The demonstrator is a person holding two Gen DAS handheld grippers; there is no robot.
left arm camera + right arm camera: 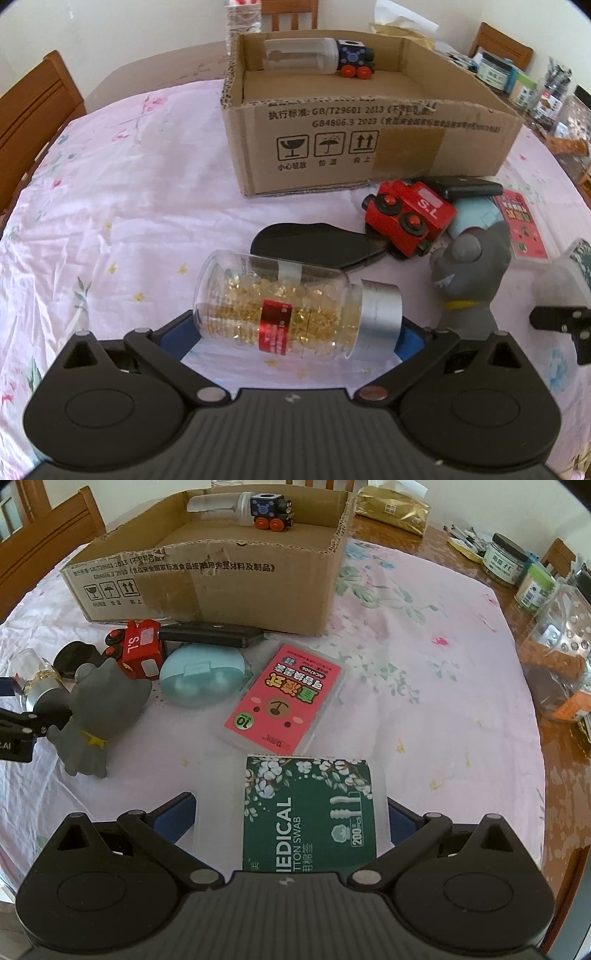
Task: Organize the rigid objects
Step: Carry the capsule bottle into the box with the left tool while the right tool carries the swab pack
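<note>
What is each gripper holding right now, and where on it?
The left gripper clamps the capsule bottle end to end, base and silver cap. The right gripper grips the cotton swab box by its two sides.

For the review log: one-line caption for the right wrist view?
Right gripper closed on green-labelled plastic cotton swab box, open cardboard box beyond on the floral tablecloth.

This looks like a home, in the eating room. A big table (424,657) wears a pink flower cloth (129,206). Wooden chairs (33,110) stand around it, and food jars (504,559) sit at one side.
</note>
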